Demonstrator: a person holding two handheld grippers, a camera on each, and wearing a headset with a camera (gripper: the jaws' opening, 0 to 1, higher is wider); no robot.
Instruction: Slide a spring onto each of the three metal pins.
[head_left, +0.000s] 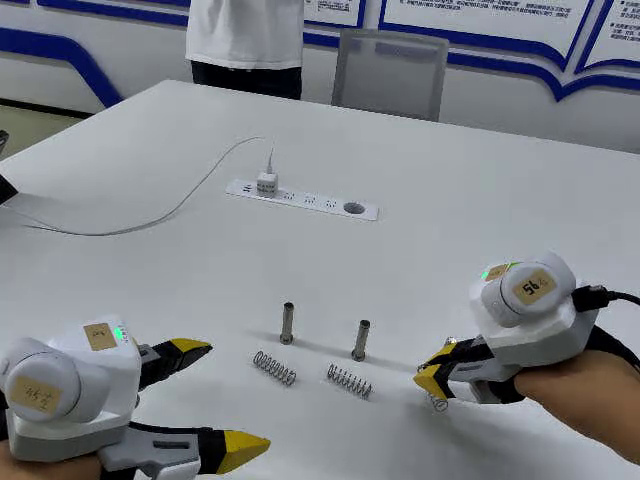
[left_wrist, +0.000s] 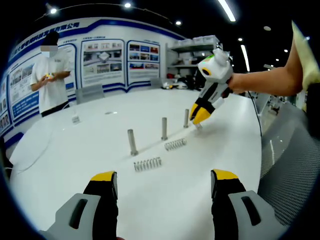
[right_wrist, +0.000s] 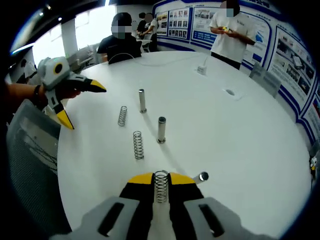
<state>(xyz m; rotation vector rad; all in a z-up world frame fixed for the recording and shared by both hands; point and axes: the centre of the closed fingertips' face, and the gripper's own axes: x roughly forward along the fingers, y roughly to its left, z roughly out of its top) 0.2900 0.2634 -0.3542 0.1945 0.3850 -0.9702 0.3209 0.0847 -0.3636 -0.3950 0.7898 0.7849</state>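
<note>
Worktable (head_left: 420, 230), white, carrying all the task parts in its near half.

Pins: three metal pins, upright, in a row running left to right.
- Left pin (head_left: 287, 323) and middle pin (head_left: 361, 340) stand apart from each other, both bare.
- Right pin (left_wrist: 186, 118) stands just beside the yellow tips of the right gripper (head_left: 432, 376).

Springs: three.
- Left spring (head_left: 274, 367) lies flat on the table, near the left pin on its near side.
- Middle spring (head_left: 349, 381) lies flat on the near side of the middle pin. Neither of these two touches a pin.
- Third spring (right_wrist: 161, 186) is clamped between the right gripper's jaws, lengthwise along them, its end at the yellow tips.

Left gripper (head_left: 228, 395): at the near left, jaws spread wide with nothing between them, well apart from the springs.

Power strip (head_left: 302, 199): at the far middle of the table, with a white charger (head_left: 267, 183) plugged in and its cable (head_left: 170, 212) trailing left.

Grey chair (head_left: 390, 72): at the far edge of the table. A person in a white shirt (head_left: 245, 40) stands to its left.
</note>
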